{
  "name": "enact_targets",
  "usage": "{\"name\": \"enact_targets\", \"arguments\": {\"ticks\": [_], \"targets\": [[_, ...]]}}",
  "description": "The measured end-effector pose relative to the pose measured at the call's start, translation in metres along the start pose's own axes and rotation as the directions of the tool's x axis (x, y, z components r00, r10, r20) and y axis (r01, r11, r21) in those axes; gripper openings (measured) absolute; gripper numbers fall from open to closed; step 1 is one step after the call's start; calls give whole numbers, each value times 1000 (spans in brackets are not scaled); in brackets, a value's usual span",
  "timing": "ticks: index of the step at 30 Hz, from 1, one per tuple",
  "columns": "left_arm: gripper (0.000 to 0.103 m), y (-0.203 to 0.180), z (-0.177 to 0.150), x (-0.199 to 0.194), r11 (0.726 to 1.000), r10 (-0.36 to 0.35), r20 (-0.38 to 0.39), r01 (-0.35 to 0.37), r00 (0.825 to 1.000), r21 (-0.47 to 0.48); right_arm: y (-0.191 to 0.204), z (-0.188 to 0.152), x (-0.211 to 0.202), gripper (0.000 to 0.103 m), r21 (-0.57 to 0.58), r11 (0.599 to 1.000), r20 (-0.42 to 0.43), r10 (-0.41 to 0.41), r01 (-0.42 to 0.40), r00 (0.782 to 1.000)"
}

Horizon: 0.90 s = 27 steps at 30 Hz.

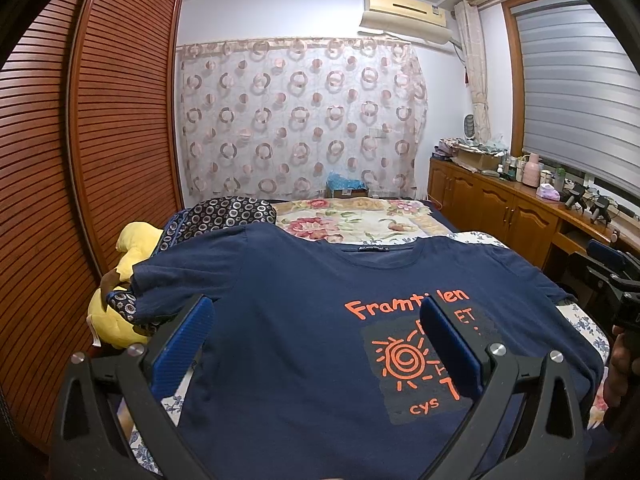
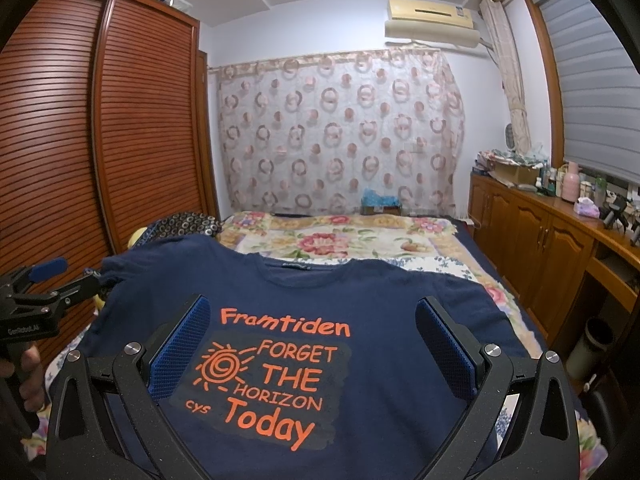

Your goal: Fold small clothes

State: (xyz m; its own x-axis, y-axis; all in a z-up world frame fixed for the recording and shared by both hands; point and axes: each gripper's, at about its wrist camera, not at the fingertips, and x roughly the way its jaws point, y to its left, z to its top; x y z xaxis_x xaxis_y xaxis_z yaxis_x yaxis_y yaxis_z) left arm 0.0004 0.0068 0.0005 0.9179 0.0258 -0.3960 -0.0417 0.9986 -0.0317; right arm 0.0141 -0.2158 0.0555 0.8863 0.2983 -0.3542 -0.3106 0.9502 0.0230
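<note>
From the left wrist, the navy T-shirt [image 1: 304, 320] lies spread face-up on the bed [image 1: 360, 216], a yellow plush toy [image 1: 120, 320] and patterned pillow [image 1: 224, 212] crowding its left sleeve, and the left tongs [image 1: 316, 340] hang wide over it, holding nothing. From the right wrist, the right tongs [image 2: 312, 344] gape equally wide and empty above the print (orange lettering: "Framtiden FORGET THE HORIZON Today", plus "cys").

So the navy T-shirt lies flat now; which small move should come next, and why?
Probably lower the left hand-held gripper to the left sleeve: the navy T-shirt lies spread print-up, unfolded, and both hand-held grippers, including the right, hover open, holding nothing.
</note>
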Motion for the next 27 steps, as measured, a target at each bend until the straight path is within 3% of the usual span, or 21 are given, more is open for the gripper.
{"name": "enact_targets", "arguments": {"ticks": [27], "targets": [[103, 0, 5, 0, 1000, 2, 6, -2, 1000, 4, 2, 4, -3, 103, 1, 1000, 0, 1, -1, 1000]]}}
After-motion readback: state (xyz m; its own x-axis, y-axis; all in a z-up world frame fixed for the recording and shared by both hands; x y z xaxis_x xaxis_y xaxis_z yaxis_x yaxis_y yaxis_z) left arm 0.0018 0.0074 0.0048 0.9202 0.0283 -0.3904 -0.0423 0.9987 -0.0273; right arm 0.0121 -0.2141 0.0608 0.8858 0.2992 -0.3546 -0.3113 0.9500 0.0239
